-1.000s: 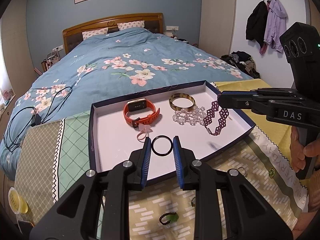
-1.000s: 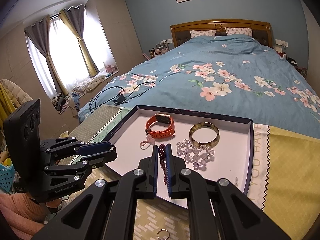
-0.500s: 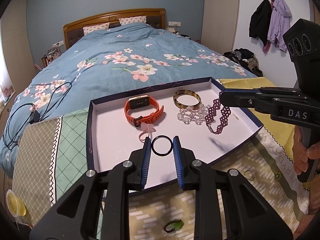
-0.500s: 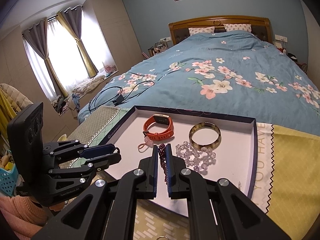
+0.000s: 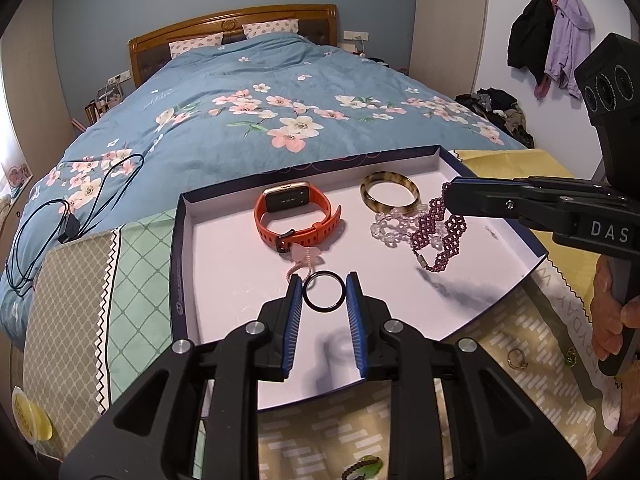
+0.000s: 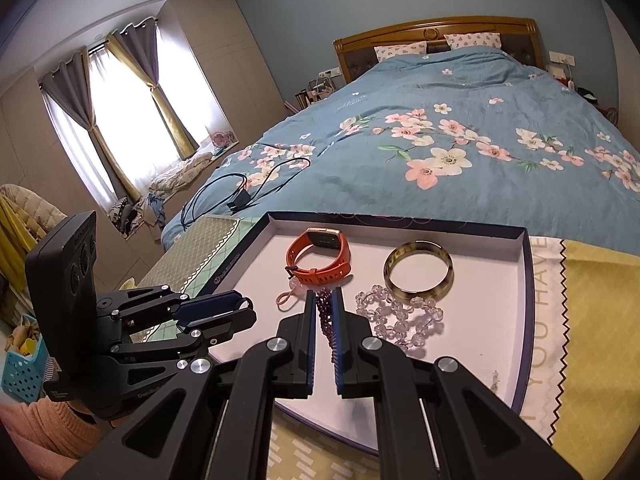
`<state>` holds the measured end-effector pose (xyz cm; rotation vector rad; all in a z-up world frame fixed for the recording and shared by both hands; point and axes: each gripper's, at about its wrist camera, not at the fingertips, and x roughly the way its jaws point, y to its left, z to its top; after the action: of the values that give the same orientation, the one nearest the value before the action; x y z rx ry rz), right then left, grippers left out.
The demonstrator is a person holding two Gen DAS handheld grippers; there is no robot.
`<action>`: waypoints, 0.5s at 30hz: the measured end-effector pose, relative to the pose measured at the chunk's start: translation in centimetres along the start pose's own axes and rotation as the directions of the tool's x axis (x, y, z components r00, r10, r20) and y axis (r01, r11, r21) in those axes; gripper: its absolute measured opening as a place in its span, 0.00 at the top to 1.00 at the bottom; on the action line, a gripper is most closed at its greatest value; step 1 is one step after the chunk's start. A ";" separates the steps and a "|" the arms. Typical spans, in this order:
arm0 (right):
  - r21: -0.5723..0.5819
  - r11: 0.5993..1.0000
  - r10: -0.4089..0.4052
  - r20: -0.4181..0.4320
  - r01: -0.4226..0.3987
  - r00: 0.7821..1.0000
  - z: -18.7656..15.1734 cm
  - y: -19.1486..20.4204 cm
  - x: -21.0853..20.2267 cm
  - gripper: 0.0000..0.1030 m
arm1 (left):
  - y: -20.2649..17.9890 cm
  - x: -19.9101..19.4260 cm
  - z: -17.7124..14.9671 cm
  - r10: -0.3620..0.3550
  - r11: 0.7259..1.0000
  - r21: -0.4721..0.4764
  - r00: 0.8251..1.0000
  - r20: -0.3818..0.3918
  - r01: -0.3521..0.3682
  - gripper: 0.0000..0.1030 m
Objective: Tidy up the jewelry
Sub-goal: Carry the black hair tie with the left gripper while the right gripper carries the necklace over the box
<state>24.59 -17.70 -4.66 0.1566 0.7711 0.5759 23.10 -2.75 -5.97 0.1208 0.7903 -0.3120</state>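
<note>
Bed [image 5: 248, 120], box lid [image 5: 182, 264], orange watch [image 5: 296, 216], bangle [image 5: 390, 196], bead bracelets [image 6: 400, 316]

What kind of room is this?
A bedroom in a home, most likely: a bed with a floral quilt, a curtained window, and coats hung on wall hooks.

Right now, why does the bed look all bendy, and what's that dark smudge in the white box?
Left wrist view: the fisheye lens curves the bed and blackens the corners; the smudge is a soft shadow on the tray floor under the right gripper. Right wrist view: the window glares white, washing out detail.
</note>
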 end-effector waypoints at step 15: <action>0.045 0.999 0.004 -0.008 -0.004 1.000 0.2 -1.2 1.2 0.94 | 0.2 1.9 0.8 0.032 0.999 -0.001 0.999 -0.022 -0.032 0.78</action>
<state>25.90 -18.03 -5.65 0.1975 0.7917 0.5635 24.94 -3.19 -6.74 0.1358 0.8100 -0.2801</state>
